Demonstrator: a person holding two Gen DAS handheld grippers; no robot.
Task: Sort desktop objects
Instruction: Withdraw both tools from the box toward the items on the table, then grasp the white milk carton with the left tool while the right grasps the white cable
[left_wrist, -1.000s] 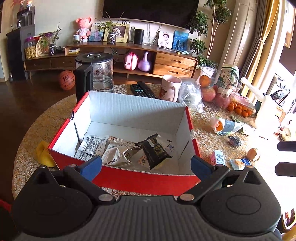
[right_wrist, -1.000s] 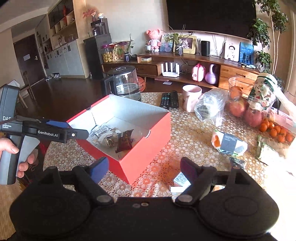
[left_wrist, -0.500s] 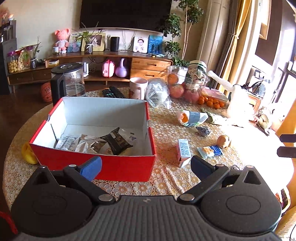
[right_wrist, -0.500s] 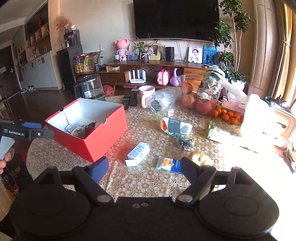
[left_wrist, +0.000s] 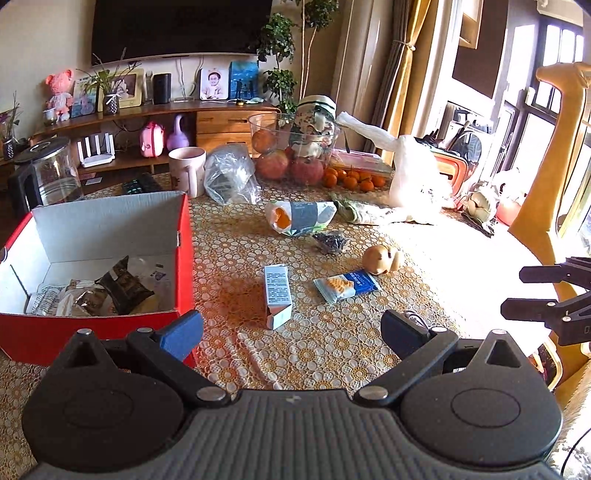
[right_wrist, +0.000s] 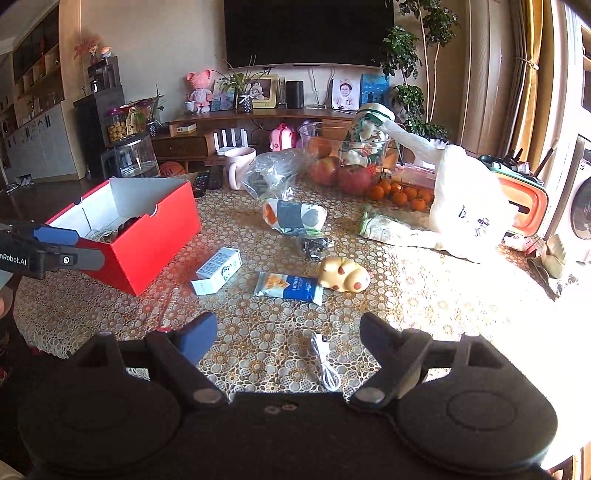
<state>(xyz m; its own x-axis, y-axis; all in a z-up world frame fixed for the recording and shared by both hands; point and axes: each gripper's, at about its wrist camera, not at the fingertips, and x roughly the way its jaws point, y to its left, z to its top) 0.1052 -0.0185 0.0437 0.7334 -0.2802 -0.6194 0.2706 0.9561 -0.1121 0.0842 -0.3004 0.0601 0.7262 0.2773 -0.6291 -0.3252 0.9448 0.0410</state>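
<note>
While both claws are hovering wide and holding nothing, the scene is reading so:

Table (right_wrist: 424, 302): its far right side is washing out in sun glare, hiding detail there.
Red box (left_wrist: 92, 325): sitting at the table's left, lidless; snack packets (left_wrist: 110, 291) are lying inside, their print too small to read.
Left gripper (left_wrist: 291, 328): fingers standing wide apart, its left finger overlapping the box's near corner.
Right gripper (right_wrist: 288, 332): fingers spread wide over the white cable (right_wrist: 325, 365).
Small carton (left_wrist: 277, 291): lying just right of the box, one end flap hanging open.
Blue packet (right_wrist: 290, 286): lying beside the carton.
Tan toy (right_wrist: 343, 275): sitting near the packet; what it depicts is hard to tell.
</note>
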